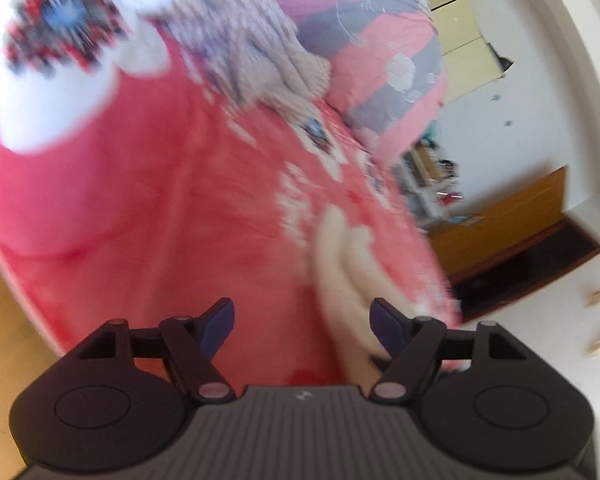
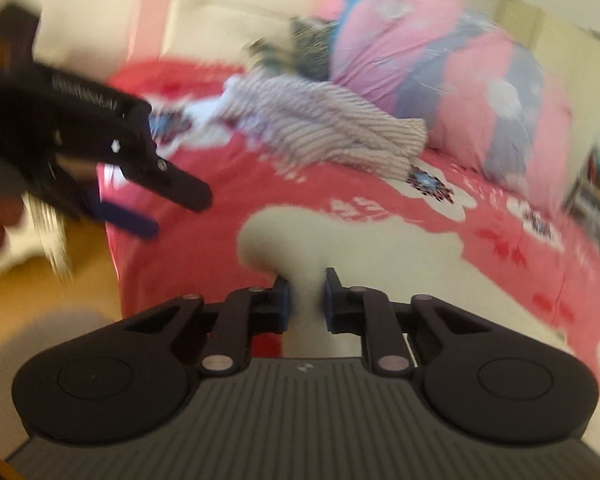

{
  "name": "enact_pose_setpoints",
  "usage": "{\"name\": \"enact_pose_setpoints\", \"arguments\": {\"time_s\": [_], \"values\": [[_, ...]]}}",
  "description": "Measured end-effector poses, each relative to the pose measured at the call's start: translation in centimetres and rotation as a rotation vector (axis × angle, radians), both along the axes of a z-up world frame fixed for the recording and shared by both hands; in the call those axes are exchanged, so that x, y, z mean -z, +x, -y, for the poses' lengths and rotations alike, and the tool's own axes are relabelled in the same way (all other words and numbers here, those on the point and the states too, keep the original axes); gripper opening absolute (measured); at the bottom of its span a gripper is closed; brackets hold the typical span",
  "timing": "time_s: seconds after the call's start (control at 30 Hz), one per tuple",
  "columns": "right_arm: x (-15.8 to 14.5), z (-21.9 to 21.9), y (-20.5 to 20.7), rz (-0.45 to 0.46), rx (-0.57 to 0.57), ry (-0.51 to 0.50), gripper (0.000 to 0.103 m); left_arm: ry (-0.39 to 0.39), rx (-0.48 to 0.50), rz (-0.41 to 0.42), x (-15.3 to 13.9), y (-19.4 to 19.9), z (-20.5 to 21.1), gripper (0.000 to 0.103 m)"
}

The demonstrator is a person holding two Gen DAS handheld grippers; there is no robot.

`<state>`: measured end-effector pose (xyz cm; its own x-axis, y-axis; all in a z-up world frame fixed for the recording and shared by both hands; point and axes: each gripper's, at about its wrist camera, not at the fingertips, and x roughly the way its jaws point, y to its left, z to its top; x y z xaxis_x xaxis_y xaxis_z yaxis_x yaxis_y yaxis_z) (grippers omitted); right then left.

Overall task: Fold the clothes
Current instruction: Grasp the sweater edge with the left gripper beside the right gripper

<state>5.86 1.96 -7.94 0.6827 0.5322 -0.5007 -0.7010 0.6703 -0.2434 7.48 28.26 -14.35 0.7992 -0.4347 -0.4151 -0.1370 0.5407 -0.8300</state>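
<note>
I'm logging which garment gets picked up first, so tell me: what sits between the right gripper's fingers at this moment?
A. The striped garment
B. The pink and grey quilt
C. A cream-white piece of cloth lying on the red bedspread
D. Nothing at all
C: in the right wrist view the right gripper has its jaws nearly closed around a cream-white cloth, while the striped garment lies farther back on the red bedspread.

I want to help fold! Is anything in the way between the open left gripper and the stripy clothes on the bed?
Nothing visible. Only red bedspread lies between the left gripper and the crumpled striped garment; the cream cloth sits off by its right finger.
</note>
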Motion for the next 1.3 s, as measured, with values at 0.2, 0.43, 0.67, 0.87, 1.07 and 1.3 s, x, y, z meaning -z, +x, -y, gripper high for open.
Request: {"name": "enact_pose_setpoints", "arguments": {"time_s": [0.2,0.43,0.67,0.87,1.07,1.3], "values": [[-0.4,1.2,0.0,-0.021,0.028,0.080,0.013,-0.206,0.094,-0.053,1.7,8.0,0.0,0.085],[-0.2,1.3,0.0,-0.017,0.025,0.086,0.013,-0.152,0.256,-0.142,2.5,15.8,1.9,0.087],[0.1,1.4,-0.5,-0.014,0.023,0.098,0.013,-0.069,0.398,-0.202,2.9,22.5,4.6,0.084],[0.2,1.6,-0.4,-0.023,0.022,0.125,0.013,-0.019,0.396,-0.255,3.6,25.1,5.7,0.038],[-0.4,2.6,-0.1,-0.038,0.034,0.179,0.013,0.018,0.331,-0.233,1.3,23.9,6.4,0.024],[-1.7,5.6,-1.3,-0.018,0.110,0.319,0.013,0.090,0.297,-0.168,-5.1,22.1,9.3,0.023]]}}
